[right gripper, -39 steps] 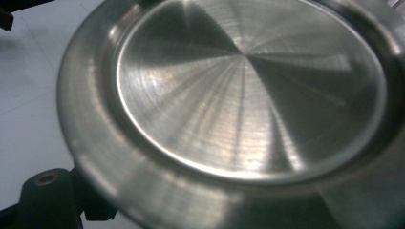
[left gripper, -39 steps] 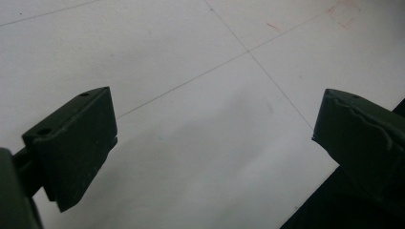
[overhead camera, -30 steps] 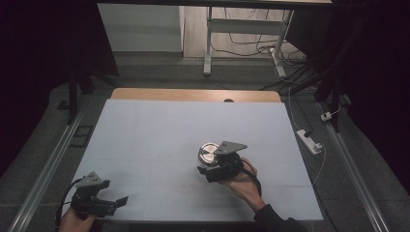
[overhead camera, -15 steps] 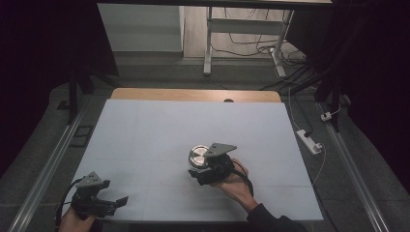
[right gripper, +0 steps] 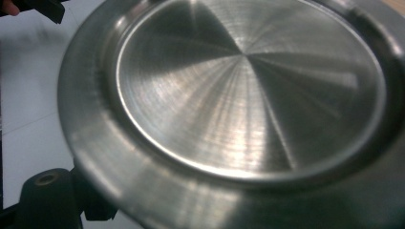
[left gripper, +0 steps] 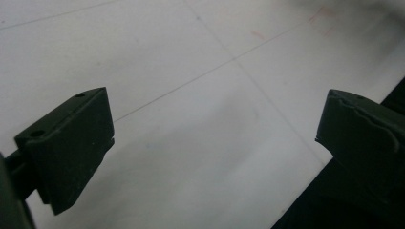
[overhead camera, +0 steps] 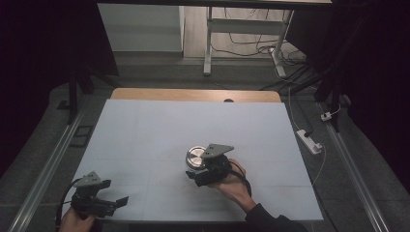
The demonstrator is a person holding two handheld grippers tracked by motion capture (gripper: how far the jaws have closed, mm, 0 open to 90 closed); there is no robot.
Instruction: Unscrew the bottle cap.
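We are holding the shiny metal plate tight in our right fingers, keeping it flat, while our left fingers are hanging wide apart and empty.

1. A round metal dish sits near the middle of the counter, slightly toward the near edge.
2. The right hand-held gripper lies just behind the dish on the person's side, closed on its rim.
3. The left hand-held gripper rests at the counter's near left corner, well apart from the dish, jaws spread over bare counter.
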